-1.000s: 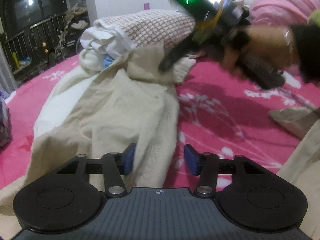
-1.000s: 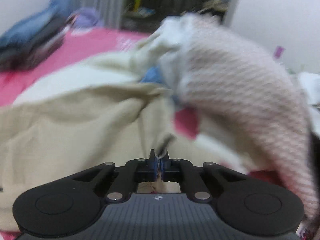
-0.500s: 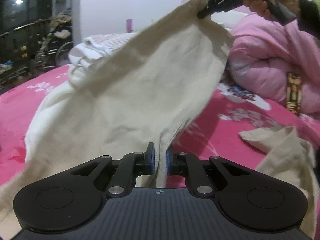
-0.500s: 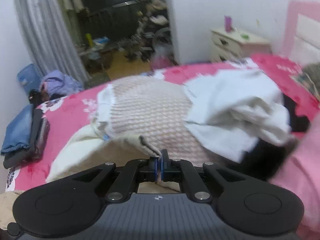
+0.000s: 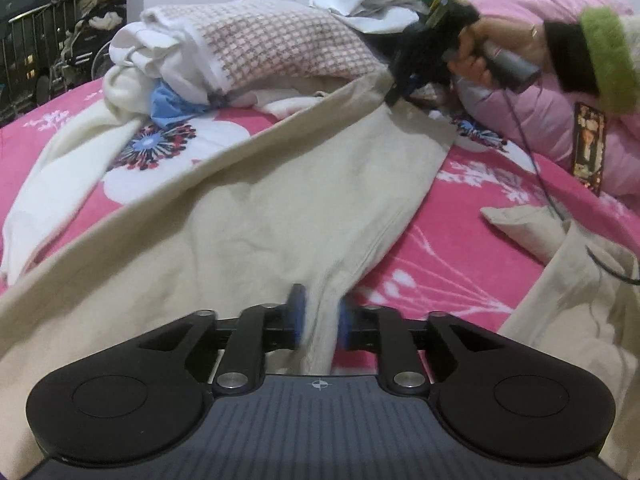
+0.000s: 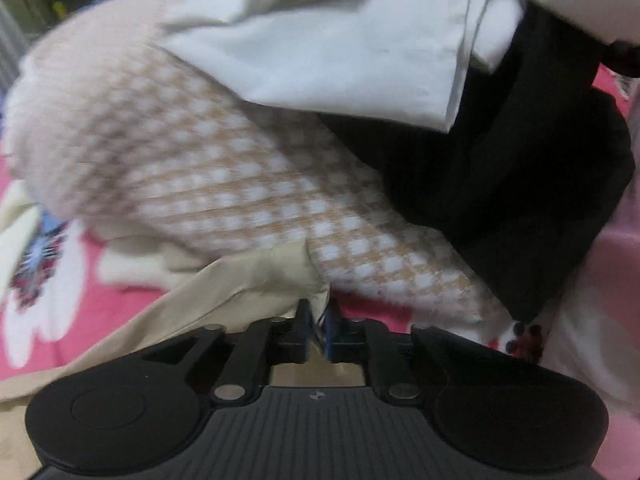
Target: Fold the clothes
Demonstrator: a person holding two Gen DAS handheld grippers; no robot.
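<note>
While the beige garment lies stretched across the pink flowered bedspread, both grippers sit at opposite ends of it, and both have just been opening. The left gripper has its blue pads a little apart with a ridge of the beige cloth running between them, seemingly loose rather than pressed; the right gripper, seen from the other side in the person's hand, has its jaws slightly parted around the far corner of the cloth, and blur makes it hard to say whether the pads still bite. The likely trouble is that the laid-out cloth does not stay flat: its far corner ends right against the checked sweater and the heap of white cloth and black cloth, so a withdrawing finger could snag the hem or drag the pile onto it. At the near end, a raised pleat between the left pads may be pulled up if that gripper lifts away carelessly, leaving a crease that spoils the fold. A second beige piece and a trailing cable lie close enough to catch.
</note>
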